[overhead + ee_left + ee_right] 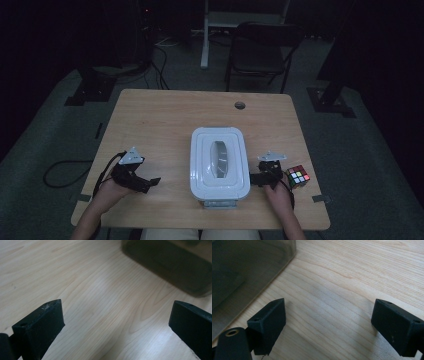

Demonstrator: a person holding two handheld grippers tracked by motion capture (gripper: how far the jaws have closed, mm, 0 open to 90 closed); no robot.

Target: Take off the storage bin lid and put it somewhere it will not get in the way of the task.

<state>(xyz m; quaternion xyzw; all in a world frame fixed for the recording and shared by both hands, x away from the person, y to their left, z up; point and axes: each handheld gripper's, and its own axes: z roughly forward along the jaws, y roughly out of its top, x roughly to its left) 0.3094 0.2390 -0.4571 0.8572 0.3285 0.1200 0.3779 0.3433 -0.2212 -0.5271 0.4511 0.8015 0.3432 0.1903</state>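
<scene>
A white rectangular box (220, 162) with rounded corners sits on the pale wood-grain worktop (165, 120), between the two sets of fingers. Its lid is on, with a clear oval window in the middle; the contents cannot be made out. The left gripper (145, 184) rests well to the box's left, fingers (42, 322) spread over bare wood. The right gripper (256, 178) lies just beside the box's right wall, fingers (270, 320) spread too. A multicoloured puzzle cube (297, 176) stands just right of that gripper.
</scene>
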